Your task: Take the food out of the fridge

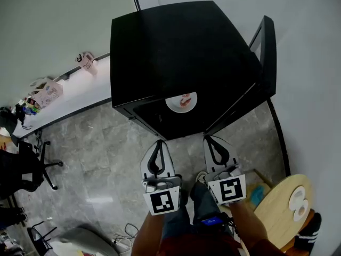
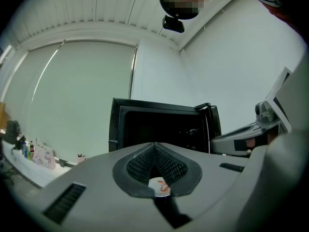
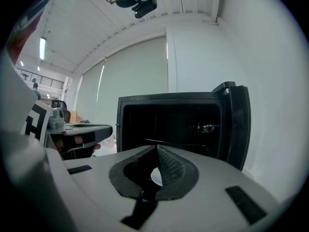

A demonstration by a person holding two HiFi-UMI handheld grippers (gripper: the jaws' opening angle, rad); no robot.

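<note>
Jaws: both pairs pressed together at the tips, nothing between them; left gripper [image 1: 158, 143] and right gripper [image 1: 209, 138] are empty.
Food: reddish bits [image 1: 185, 101] on a small white plate [image 1: 181, 102]; too small to say what kind.
Plate location: inside the fridge [image 1: 181, 47], just behind the front edge of the opening and roughly centred. It is within easy reach from the front, likely set there for a straight pull-out.
Fridge: low black box on the floor, interior dark, rest of the contents hard to make out.
Door: swung fully out to the person's right [image 1: 266, 52], so the opening is unblocked.
Grippers' position: side by side, near the opening but apart from it, both aimed at the plate. Each gripper view has the plate showing just past its closed tips, so they look lined up for an approach.
Step, my read: pre-reach; nothing taken out yet. Jaws would have to part before either can pinch the plate rim.
Risk, my read: thin rim and loose food, so a tilt on the way out could spill it.
Long white worktop: off to the left [image 1: 69, 97], carrying small cartons; well apart from the fridge.
Round wooden worktop: at lower right [image 1: 277, 207], beside the person, a possible set-down spot.
</note>
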